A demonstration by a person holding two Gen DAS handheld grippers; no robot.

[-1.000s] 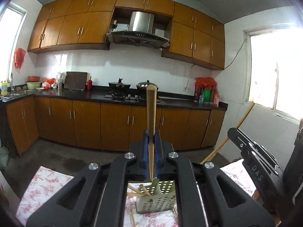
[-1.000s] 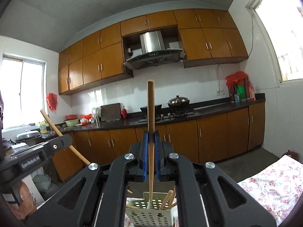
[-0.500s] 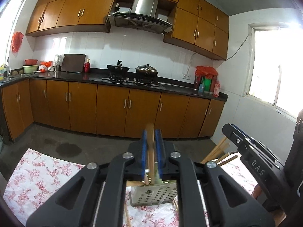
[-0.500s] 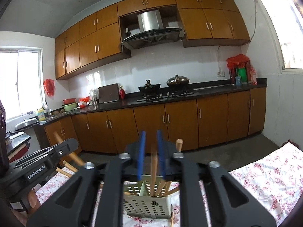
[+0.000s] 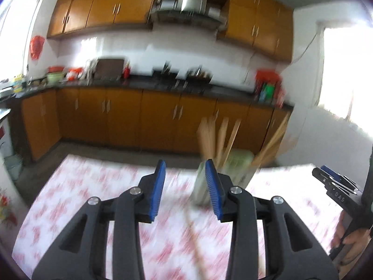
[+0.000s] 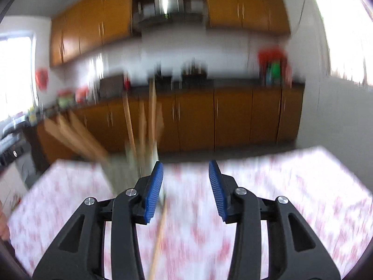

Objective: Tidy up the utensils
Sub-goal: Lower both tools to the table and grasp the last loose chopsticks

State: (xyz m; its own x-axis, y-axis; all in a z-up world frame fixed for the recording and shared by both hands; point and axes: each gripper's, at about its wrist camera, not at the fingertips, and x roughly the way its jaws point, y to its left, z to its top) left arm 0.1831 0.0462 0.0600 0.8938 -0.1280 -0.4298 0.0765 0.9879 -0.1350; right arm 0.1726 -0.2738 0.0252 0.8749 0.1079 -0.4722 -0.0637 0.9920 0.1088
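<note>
Both views are smeared by motion blur, so fine detail is lost. The left gripper (image 5: 185,179) has its blue-padded jaws parted and opening, with nothing pinched between them; only the floral tablecloth (image 5: 98,198) of the table shows through the gap. Just beyond its right-hand pad stands the pale green perforated utensil holder (image 5: 235,170), upright on the table toward the far edge, with a bundle of wooden chopsticks (image 5: 218,137) rising out of it, some near vertical and others leaning out to the right. A single chopstick (image 5: 194,238) lies loose on the cloth in front of the holder, running toward the near edge. At the right border of this view the right gripper (image 5: 335,182) appears from the side, carried by a hand (image 5: 349,245) low at the border. In the right wrist view that gripper (image 6: 185,180) is likewise spread and opening, its jaws holding nothing. The utensil holder (image 6: 130,165) sits just left of its left-hand pad, with chopsticks (image 6: 142,121) standing in it and several tilting away to the left. Another loose chopstick (image 6: 159,235) lies on the tablecloth (image 6: 291,198) just inside the left-hand pad, pointing toward the near edge. Behind the table runs a kitchen wall of orange-brown cabinets (image 6: 233,114) under a dark worktop.
</note>
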